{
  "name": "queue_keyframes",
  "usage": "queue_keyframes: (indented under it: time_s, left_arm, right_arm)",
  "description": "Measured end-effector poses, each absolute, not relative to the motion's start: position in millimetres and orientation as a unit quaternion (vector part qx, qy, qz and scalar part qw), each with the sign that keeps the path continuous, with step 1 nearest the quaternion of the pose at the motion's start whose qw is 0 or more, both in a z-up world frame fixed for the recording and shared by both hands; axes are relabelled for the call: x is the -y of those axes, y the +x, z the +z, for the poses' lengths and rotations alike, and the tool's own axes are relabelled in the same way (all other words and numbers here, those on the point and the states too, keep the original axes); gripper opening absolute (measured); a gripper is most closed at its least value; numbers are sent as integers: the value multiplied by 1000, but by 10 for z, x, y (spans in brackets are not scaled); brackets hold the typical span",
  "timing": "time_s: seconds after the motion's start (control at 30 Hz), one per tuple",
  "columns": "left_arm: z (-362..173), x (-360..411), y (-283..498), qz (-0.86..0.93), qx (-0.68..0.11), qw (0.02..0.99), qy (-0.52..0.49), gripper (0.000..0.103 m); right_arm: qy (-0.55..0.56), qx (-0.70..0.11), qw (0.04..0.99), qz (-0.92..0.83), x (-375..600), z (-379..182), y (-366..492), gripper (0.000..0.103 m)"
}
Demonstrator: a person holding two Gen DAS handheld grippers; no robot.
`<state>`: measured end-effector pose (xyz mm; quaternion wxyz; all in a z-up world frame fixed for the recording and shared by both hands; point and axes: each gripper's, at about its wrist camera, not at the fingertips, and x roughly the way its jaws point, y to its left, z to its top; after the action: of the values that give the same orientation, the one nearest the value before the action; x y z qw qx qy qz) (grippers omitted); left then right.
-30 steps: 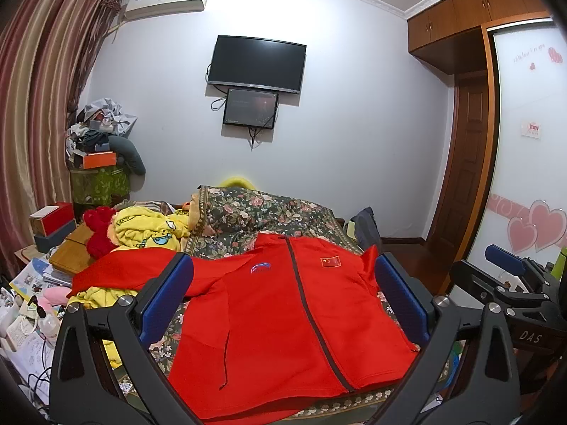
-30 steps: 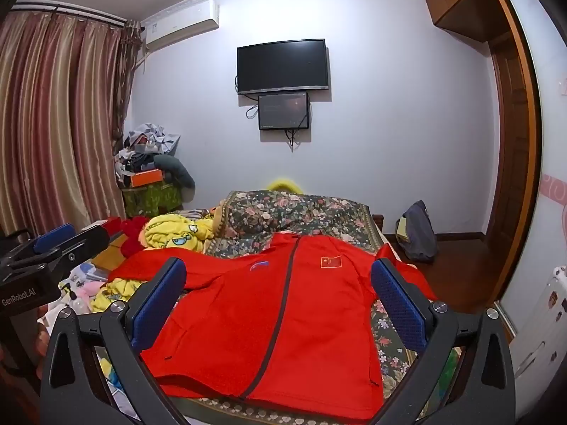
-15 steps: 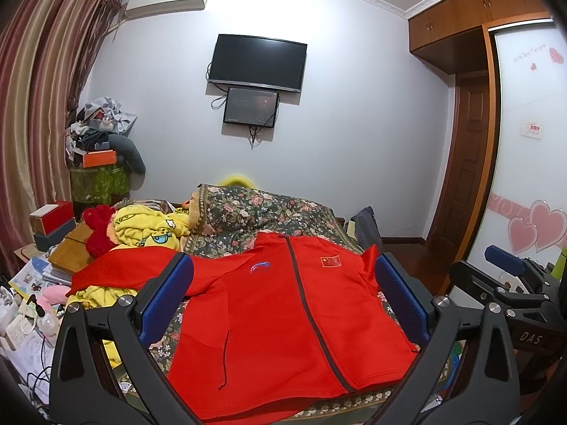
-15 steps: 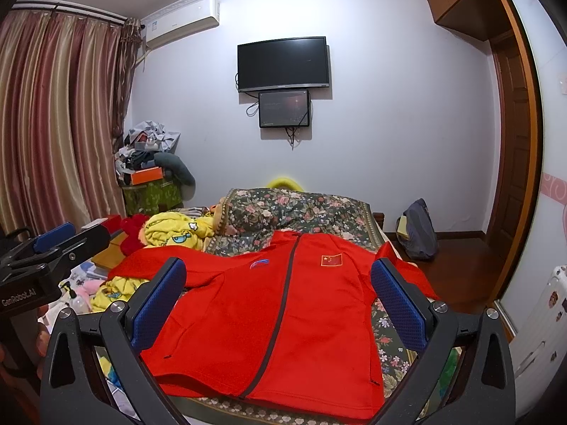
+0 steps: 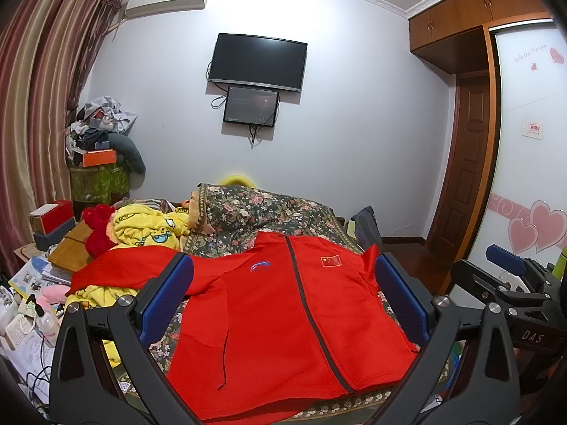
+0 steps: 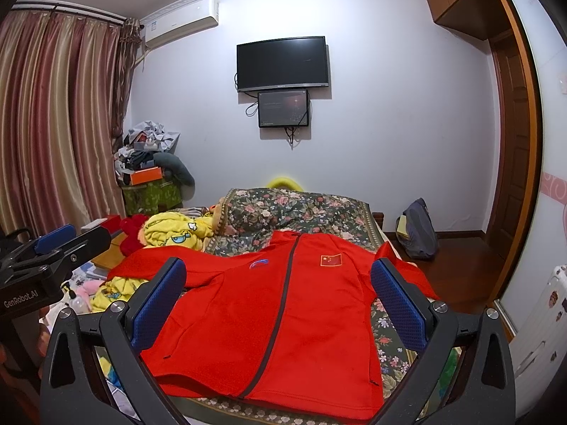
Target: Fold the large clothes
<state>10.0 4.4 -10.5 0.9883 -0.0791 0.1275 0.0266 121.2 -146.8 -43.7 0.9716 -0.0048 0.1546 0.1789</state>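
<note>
A red zip-up jacket [image 5: 283,322] lies flat, front up, on the floral bedspread [image 5: 269,212], collar toward the far wall, zipper closed. Its left sleeve [image 5: 127,272] stretches out to the left; the right sleeve hangs off the bed's right side. The jacket also shows in the right wrist view [image 6: 280,322]. My left gripper [image 5: 283,294] is open and empty, held above the jacket's near hem. My right gripper [image 6: 278,294] is open and empty, at a similar height to the right. Each gripper shows at the edge of the other's view.
Yellow clothes [image 5: 149,226] and a red plush toy [image 5: 97,230] lie left of the jacket. Boxes, papers and bottles clutter the left side [image 5: 39,283]. A dark bag [image 6: 418,230] sits on the floor at right by the wooden door [image 5: 464,163]. A TV [image 5: 257,62] hangs on the far wall.
Both views have shifted very slightly; the jacket has not moved and both grippers stay open.
</note>
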Motion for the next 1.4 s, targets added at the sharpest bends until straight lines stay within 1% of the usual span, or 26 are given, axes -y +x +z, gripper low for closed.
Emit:
queue_keyframes:
  time_s: [0.63,0.9,1.13,1.4]
  left_arm:
    - [-112,-43,98,26,-127,988,-78,103]
    - [-201,-64,132,24,-128,988,-77,103]
    - [-231,-109,283,24,-134,988,-76,103]
    - [-269,-426,596,63,-139,984,-89,103]
  right_arm:
    - [-4,-156,971,179,1473,-440,1224,103]
    - [-7,-160,971,178,1451,-450,1248,103]
    - [-16,-164,971,172,1391,-448,1303,103]
    - [-20,-172,969,174,1306,-507,1530,103]
